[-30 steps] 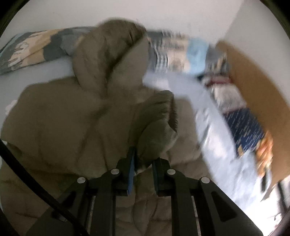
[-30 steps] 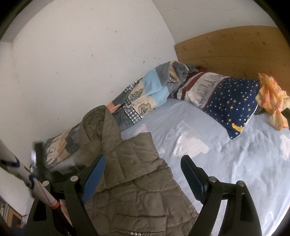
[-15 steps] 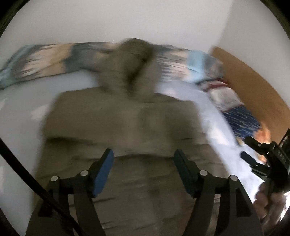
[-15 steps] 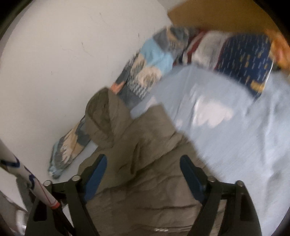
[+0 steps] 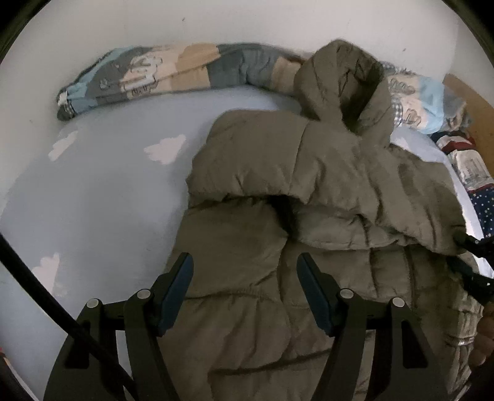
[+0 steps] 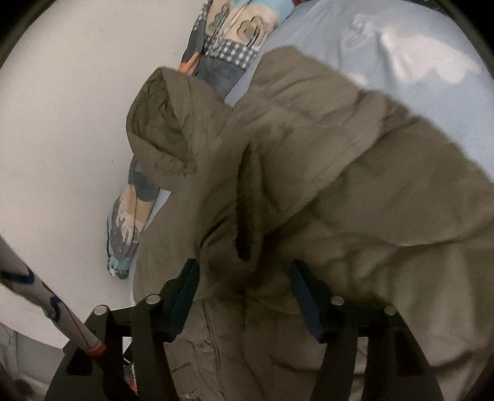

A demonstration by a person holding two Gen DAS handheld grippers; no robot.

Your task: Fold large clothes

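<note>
An olive-green puffer jacket (image 5: 308,191) with a hood (image 5: 342,77) lies on the light blue bed sheet (image 5: 92,191), its sleeves folded across the body. My left gripper (image 5: 245,271) is open and empty, just above the jacket's lower half. My right gripper (image 6: 244,277) is open, its jaws either side of a raised fold of the jacket (image 6: 308,185); the hood (image 6: 163,123) points toward the wall. The right gripper also shows at the right edge of the left wrist view (image 5: 472,262), against the jacket's side.
A rolled patchwork blanket (image 5: 154,77) lies along the white wall (image 5: 216,18) behind the jacket. Patterned pillows (image 5: 475,172) and a wooden headboard (image 5: 472,92) are at the right. A white pole with blue marks (image 6: 46,296) crosses the right wrist view's lower left.
My left gripper let go of the sleeve it held a second ago, opened and moved left. My right gripper dropped from above the bed down onto the jacket's fold.
</note>
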